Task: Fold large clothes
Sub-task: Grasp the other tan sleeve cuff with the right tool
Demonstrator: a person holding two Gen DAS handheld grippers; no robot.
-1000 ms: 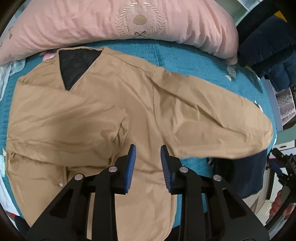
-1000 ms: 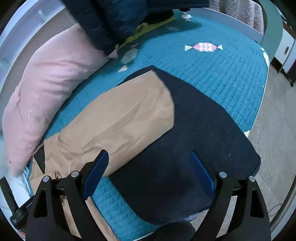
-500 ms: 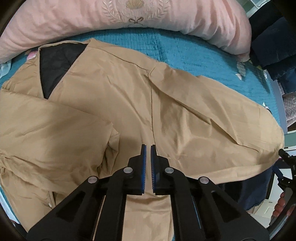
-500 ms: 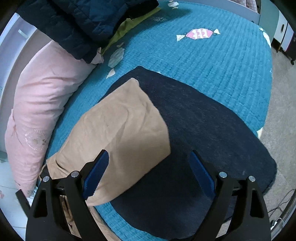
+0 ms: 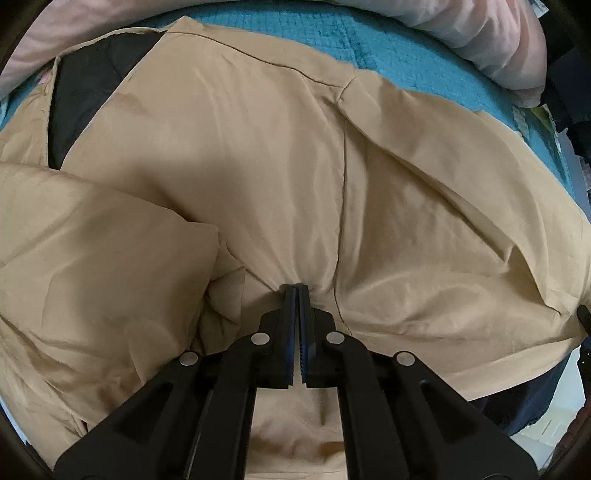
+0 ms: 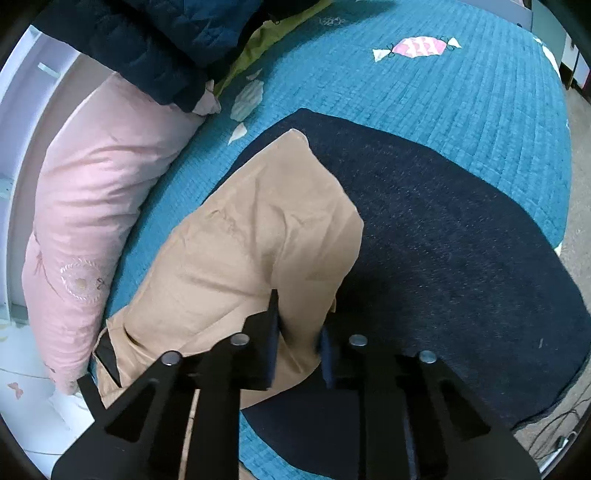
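Observation:
A tan jacket (image 5: 258,166) with a black lining at the collar (image 5: 77,99) lies spread on a teal quilted bed. My left gripper (image 5: 296,291) is shut, pinching the jacket's fabric near its middle seam. One sleeve (image 5: 103,266) lies folded across the left side. In the right wrist view the other tan sleeve (image 6: 258,240) lies over a dark navy cloth (image 6: 461,258). My right gripper (image 6: 295,332) is closed around the lower edge of this sleeve, fabric between its pads.
A long pink pillow (image 6: 85,199) runs along the bed's far side and also shows in the left wrist view (image 5: 491,33). Dark quilted clothing (image 6: 155,40) is piled at the pillow's end. The teal bedspread (image 6: 443,88) has a candy pattern.
My left gripper closed and pinched the jacket's middle after moving down to it. My right gripper moved onto the sleeve end and narrowed from wide open onto the fabric.

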